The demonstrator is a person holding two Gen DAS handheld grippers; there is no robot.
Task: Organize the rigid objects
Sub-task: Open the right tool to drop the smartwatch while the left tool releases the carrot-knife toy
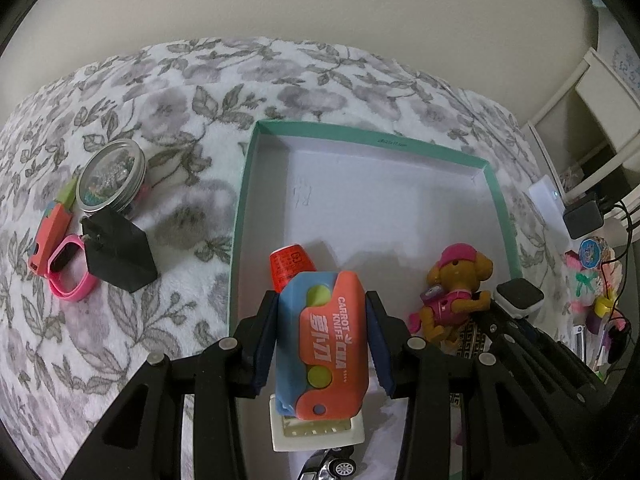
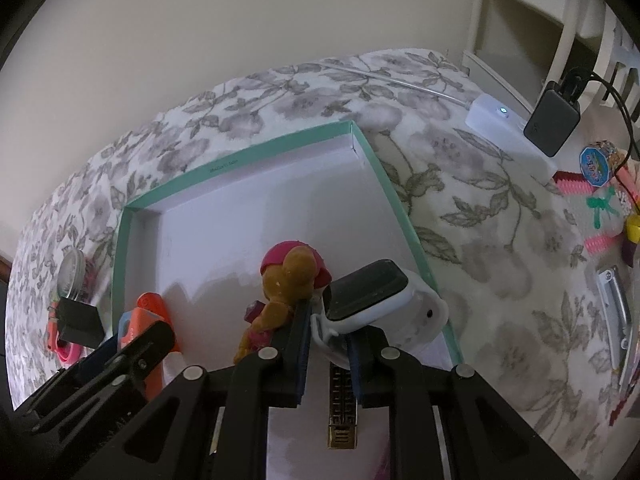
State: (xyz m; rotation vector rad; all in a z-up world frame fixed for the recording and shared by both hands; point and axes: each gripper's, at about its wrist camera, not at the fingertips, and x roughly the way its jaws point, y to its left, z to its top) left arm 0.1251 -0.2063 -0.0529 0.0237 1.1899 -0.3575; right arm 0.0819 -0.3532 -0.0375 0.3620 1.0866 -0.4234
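Note:
My left gripper is shut on a blue and orange carrot knife toy, held low over the near end of the teal-rimmed white box. The right gripper is shut on the strap of a white smartwatch with a dark screen, above the box's right rim. In the left wrist view the smartwatch shows at the right. A brown toy dog in pink lies in the box beside it. An orange-red capped bottle lies just beyond the knife toy.
In the box lie a white block, a toy car and a gold-patterned lighter. Left of the box on the floral blanket: a round tin, black plug, pink watch. Right: nail clipper, black adapter.

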